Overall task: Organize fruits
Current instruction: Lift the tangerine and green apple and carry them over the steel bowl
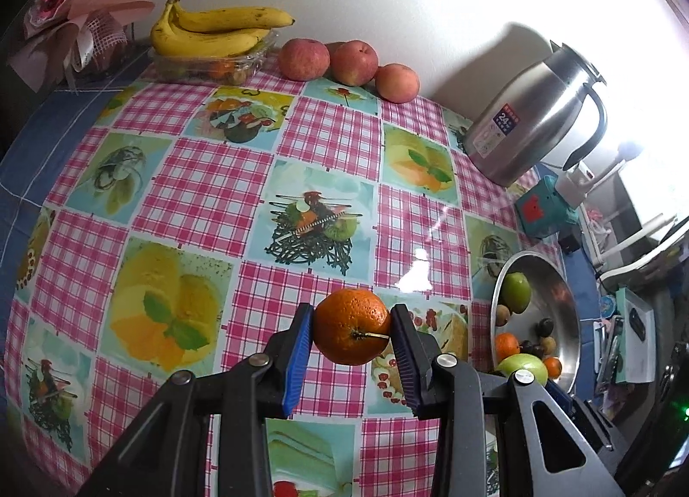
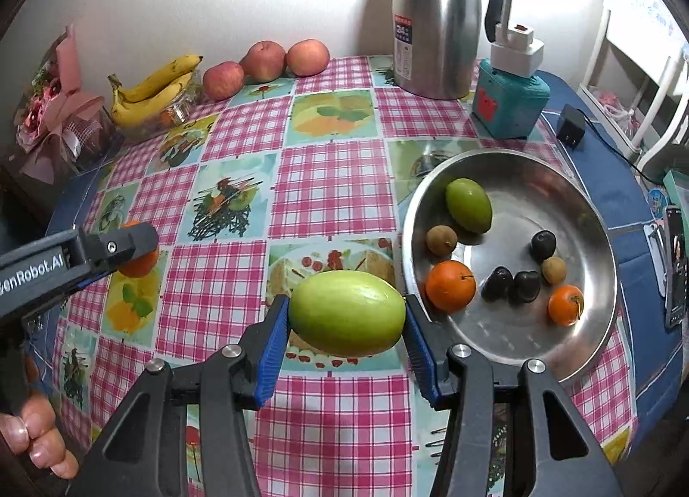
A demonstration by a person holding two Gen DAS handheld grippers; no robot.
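Fruits are split between the two tongs, a steel bowl and the far edge of the table.

Left wrist view: the left tongs (image 1: 352, 331) are clamped on an orange (image 1: 351, 331), its blue pads pressing both sides and its stem end facing the camera. The orange hangs above the checked tablecloth (image 1: 206, 195), clear of it. Along the wall at the back lie a bunch of bananas (image 1: 215, 29) on top of a clear plastic box (image 1: 206, 64), and just right of them three red apples (image 1: 346, 62) in a row. A steel jug (image 1: 534, 118) stands at the right rear. The metal bowl (image 1: 568, 307) sits at the right edge, partly hidden behind the tongs' frame, with green, orange and dark fruit inside.

Right wrist view: the right tongs (image 2: 346, 314) grip a pale green oval fruit (image 2: 346, 314) lengthwise between their pads, held above the table just left of the bowl (image 2: 538, 169). Inside the bowl lie a green fruit (image 2: 468, 205), two oranges (image 2: 450, 285), three dark plum-like fruits (image 2: 523, 287) and two small brown ones (image 2: 441, 240). At the left, the other tongs carry their orange (image 2: 138, 264), mostly hidden behind the black finger, and fingers of a hand (image 2: 34, 445) show at the lower left corner. A teal box (image 2: 510, 103) stands beside the jug (image 2: 435, 23).
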